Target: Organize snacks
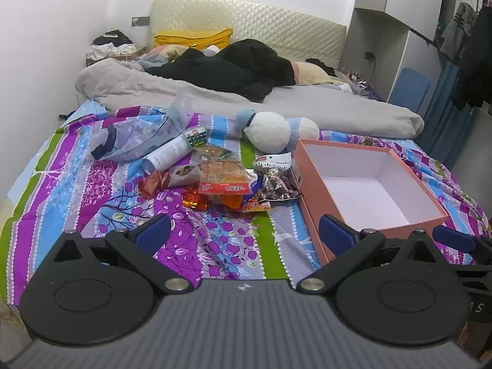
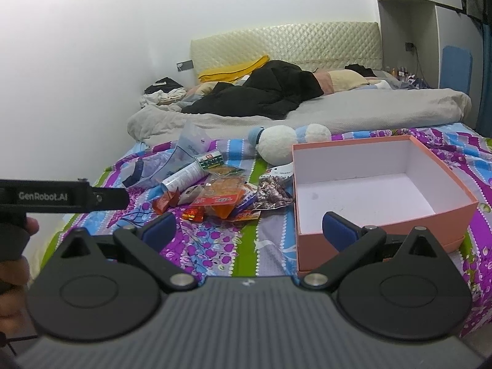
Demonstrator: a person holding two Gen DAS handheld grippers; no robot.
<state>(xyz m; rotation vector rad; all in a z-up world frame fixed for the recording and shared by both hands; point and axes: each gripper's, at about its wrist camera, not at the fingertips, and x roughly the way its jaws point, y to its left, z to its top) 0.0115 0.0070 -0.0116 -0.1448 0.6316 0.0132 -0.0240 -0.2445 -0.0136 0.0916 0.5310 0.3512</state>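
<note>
A heap of snack packets lies on the patterned bedspread: an orange packet, a bag of wrapped sweets, a white tube and small red packets. To the right of the heap stands an open pink box, white inside with nothing in it. My left gripper hangs open above the bedspread in front of the heap. My right gripper is open too, with its right finger over the box's near edge. Neither holds anything.
A white and blue plush toy lies behind the heap and a clear plastic bag to its left. A grey duvet, dark clothes and pillows fill the far bed. A hand holds the left tool at the right view's left edge.
</note>
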